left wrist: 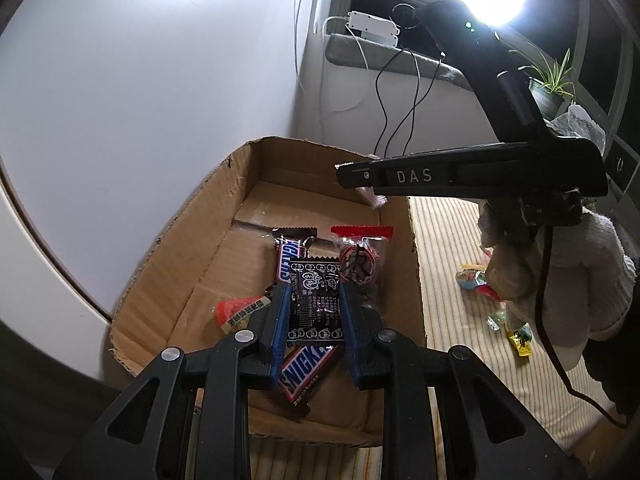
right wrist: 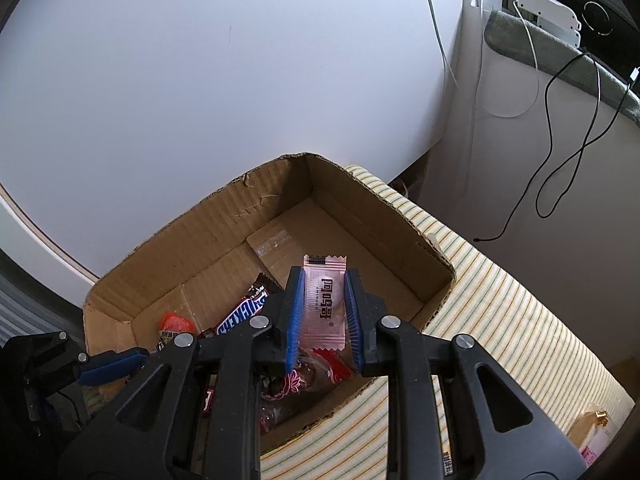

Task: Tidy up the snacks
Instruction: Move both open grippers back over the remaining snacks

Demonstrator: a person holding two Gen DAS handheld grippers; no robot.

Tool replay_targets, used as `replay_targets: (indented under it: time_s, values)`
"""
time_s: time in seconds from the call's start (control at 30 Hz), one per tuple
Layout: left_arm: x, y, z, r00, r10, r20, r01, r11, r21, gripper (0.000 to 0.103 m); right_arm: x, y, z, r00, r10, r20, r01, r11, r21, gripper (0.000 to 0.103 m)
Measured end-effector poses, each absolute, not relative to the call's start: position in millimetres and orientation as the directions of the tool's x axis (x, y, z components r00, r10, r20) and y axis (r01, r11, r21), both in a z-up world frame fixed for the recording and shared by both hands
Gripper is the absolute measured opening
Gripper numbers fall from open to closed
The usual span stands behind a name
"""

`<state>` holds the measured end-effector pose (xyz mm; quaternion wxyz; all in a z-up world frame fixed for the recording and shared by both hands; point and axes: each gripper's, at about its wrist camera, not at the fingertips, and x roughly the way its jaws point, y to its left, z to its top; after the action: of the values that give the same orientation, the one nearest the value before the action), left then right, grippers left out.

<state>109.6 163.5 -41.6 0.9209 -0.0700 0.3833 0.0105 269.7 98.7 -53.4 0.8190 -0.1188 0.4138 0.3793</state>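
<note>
An open cardboard box (left wrist: 188, 280) sits on a striped cloth and also shows in the right wrist view (right wrist: 224, 220). My left gripper (left wrist: 314, 292) is shut on a black snack packet (left wrist: 314, 306) and holds it over the box. Under it lie a Snickers bar (left wrist: 304, 372), a red-topped clear packet (left wrist: 360, 264) and an orange-red packet (left wrist: 240, 308). My right gripper (right wrist: 322, 280) is shut on a pink snack packet (right wrist: 324, 300) and holds it over the box, above a Snickers bar (right wrist: 240, 314) and red wrapped snacks (right wrist: 328, 364). The right gripper (left wrist: 352, 174) shows side-on in the left wrist view.
Several loose snacks (left wrist: 476, 280) lie on the striped cloth (left wrist: 452, 280) right of the box. A white wall stands behind the box. A windowsill with a white power strip (left wrist: 372, 26), dangling cables and a potted plant (left wrist: 552, 80) is at the back right. A bright lamp glares above.
</note>
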Motion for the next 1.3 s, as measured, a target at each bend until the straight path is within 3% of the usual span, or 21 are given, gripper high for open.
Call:
replay_targets:
  time_s: [0.07,0.13,0.17,0.23,0.53,0.87,1.3]
  values:
    - [109,163,-41,0.708,-0.028,-0.706,-0.078,0.990,-0.118,0.024,269,97,-52,0.366,0.528,-0.767,-0.721,0.681,0.125,0.024]
    - [109,164,-40,0.709,-0.026,-0.705,-0.081,0.990,-0.117,0.027,268,94,-50,0.373,0.530,-0.762,-0.722,0.682,0.121,0.039]
    - [108,164,-39,0.711,-0.021,-0.703,-0.084,0.990,-0.115,0.032,267,93,-49,0.378,0.532,-0.758,-0.722,0.682,0.118,0.042]
    - [107,164,-37,0.713,-0.019,-0.701,-0.087,0.989,-0.116,0.034,265,90,-45,0.389,0.534,-0.751,-0.721,0.684,0.114,0.048]
    - [96,157,-27,0.736,-0.018,-0.677,-0.084,0.989,-0.118,0.034,248,59,-29,0.432,0.518,-0.739,-0.708,0.702,0.078,0.051]
    - [83,118,-25,0.746,-0.100,-0.658,0.008,0.990,-0.141,0.034,220,-29,-18,0.536,0.422,-0.731,-0.615,0.788,0.004,0.051]
    - [92,54,-44,0.686,-0.230,-0.691,0.125,0.972,-0.200,0.034,172,-142,-49,0.548,0.306,-0.778,-0.540,0.840,-0.050,0.051]
